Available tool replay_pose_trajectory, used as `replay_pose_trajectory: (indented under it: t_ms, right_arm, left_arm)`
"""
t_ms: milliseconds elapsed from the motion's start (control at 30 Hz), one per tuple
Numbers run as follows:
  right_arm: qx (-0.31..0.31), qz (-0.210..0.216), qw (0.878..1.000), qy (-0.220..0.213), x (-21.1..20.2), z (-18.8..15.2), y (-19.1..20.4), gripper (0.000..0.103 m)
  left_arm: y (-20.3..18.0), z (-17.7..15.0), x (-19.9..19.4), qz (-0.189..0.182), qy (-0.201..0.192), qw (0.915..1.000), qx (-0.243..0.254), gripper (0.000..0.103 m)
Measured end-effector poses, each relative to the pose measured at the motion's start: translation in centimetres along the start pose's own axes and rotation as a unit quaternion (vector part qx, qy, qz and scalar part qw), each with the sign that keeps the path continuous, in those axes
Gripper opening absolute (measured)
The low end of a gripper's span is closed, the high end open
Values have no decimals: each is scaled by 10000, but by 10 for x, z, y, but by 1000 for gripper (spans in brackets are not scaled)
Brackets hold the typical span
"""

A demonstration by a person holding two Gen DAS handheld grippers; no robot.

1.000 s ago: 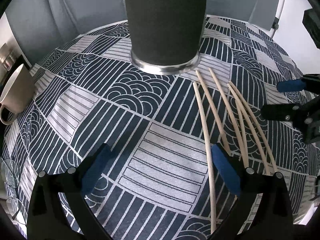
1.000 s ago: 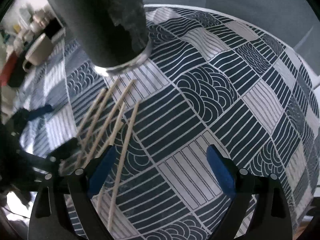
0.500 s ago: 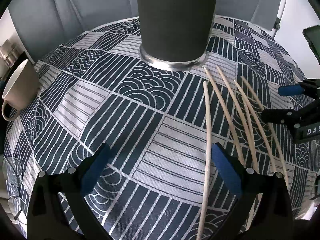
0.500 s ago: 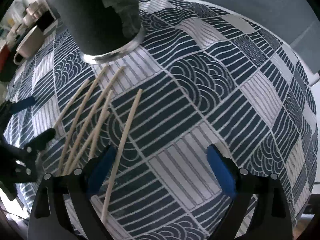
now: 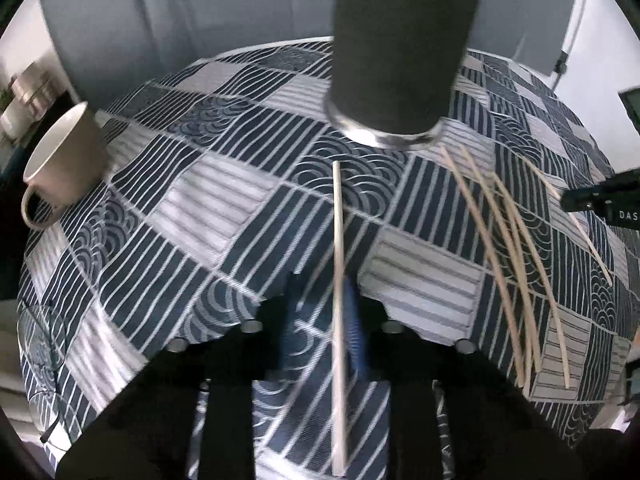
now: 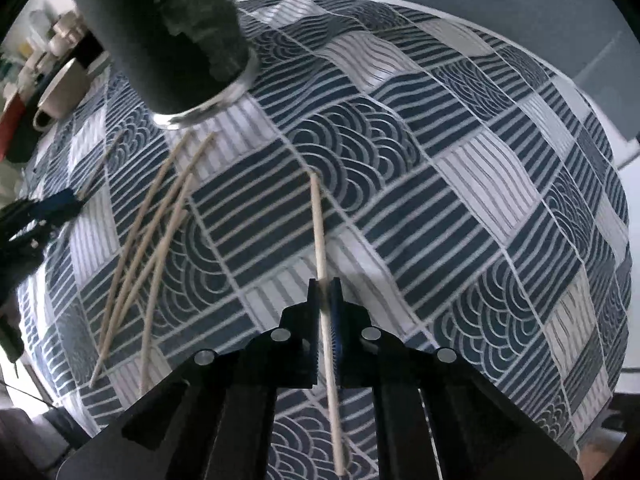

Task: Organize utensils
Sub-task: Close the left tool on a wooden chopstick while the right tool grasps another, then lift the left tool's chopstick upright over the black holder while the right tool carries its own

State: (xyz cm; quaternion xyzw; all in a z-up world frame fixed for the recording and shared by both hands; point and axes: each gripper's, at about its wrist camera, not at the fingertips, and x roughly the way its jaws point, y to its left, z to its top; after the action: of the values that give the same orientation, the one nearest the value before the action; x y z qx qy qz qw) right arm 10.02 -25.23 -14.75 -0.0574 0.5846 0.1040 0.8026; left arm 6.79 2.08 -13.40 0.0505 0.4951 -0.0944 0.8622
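dark holder [image 5: 400, 48] upright; chopsticks [image 5: 516, 256] beside it.

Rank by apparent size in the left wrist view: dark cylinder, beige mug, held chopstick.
1. dark cylinder, though nearness may inflate it
2. beige mug
3. held chopstick, long but very thin

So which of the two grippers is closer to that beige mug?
Left. The left gripper has the mug just off its left side; the right gripper sits farther away, beyond the loose chopsticks.
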Motion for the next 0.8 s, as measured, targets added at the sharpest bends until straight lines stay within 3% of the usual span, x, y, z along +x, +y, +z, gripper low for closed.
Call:
replay_pose_trajectory:
  t_ms: [33,67,200,367,800]
  right_arm:
    - [55,13,10000,19,0,-1,-4,5]
    - [115,24,9999,48,-1,-1,-8,4]
    - [317,84,9994,106,-2,-2,-23,4]
    - [519,283,9982,-125,-18,6,-42,5]
    - [798,281,9819,-1696,-118,82,-69,5]
  left_arm:
    - [4,0,-1,42,50,10000,-31,6]
    - [8,0,-1,53,112,9999,-75,5]
    - [34,4,0,-195,433,9965,-687,4]
    - [60,18,-9,-34,378,9945,-975,4]
    - [90,104,-76,194,-735,9915,-1052,4]
